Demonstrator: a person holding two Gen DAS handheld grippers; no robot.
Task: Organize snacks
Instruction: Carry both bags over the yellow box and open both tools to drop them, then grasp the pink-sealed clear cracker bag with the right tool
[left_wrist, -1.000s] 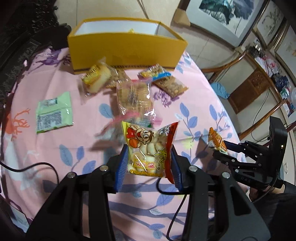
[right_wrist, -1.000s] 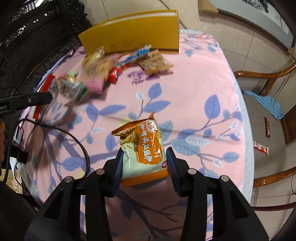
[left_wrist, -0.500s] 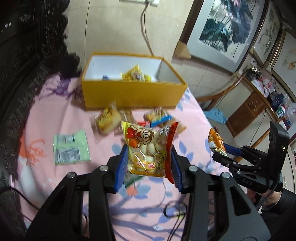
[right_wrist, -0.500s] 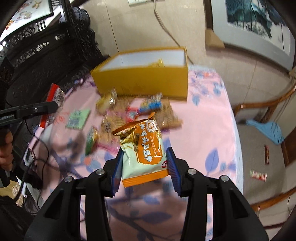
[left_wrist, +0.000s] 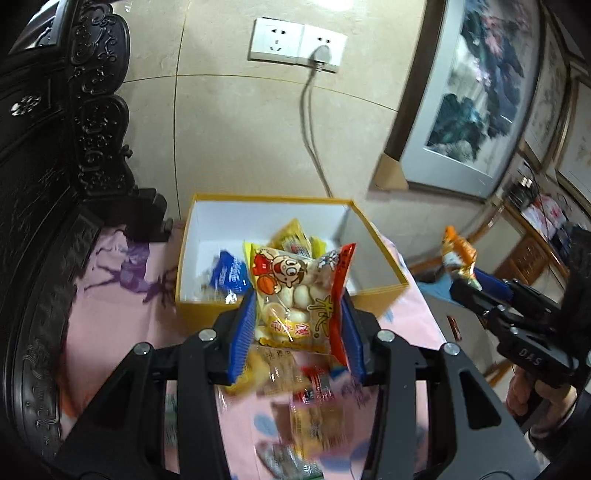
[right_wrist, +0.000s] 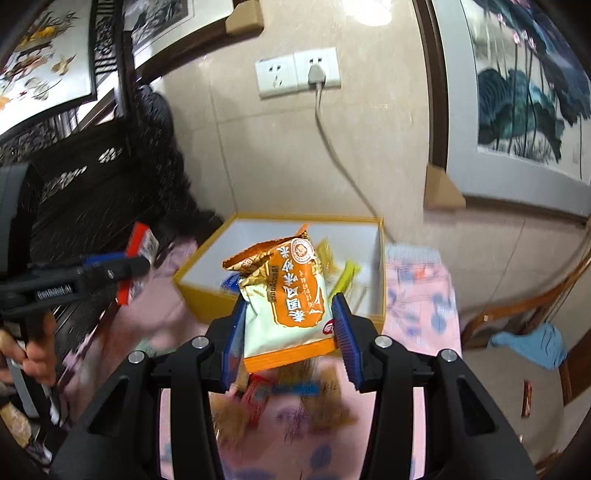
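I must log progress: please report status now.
Left gripper shut on cartoon snack bag. Right gripper shut on orange snack bag. Yellow box ahead, open, nothing blocking.

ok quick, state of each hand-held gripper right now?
Left hand-held gripper: shut on the cartoon snack bag.
Right hand-held gripper: shut on the orange snack packet.

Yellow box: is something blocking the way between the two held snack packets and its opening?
Nothing visible does. The yellow box is open-topped, and the cartoon packet and orange packet have only air before it.
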